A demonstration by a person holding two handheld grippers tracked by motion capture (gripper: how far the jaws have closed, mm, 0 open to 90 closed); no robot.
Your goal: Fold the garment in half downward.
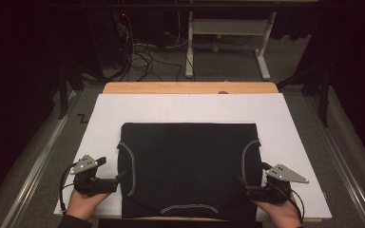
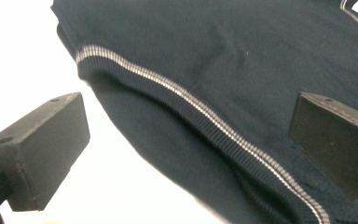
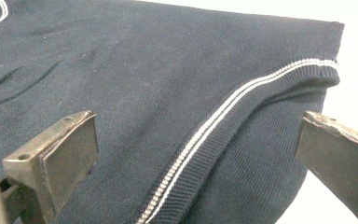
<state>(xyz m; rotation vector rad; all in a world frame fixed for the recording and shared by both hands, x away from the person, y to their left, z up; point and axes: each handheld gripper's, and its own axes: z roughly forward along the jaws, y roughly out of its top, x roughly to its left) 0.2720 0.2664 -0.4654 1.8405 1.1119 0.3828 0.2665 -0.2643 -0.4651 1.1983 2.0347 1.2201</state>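
Note:
A dark navy knitted garment with white-striped ribbed trim lies folded flat on the white board. My left gripper is at its left edge, jaws open, with the striped armhole trim lying between them and neither pad pressing on it. At the garment's right edge my right gripper stands open too, its jaws wide on either side of the striped trim. The collar's white stripe lies at the near edge. A hand holds each gripper from below.
The white board covers a wooden table, with bare strips left and right of the garment. Beyond the table stand a white metal frame and cables on the grey floor. Metal rails run along both sides.

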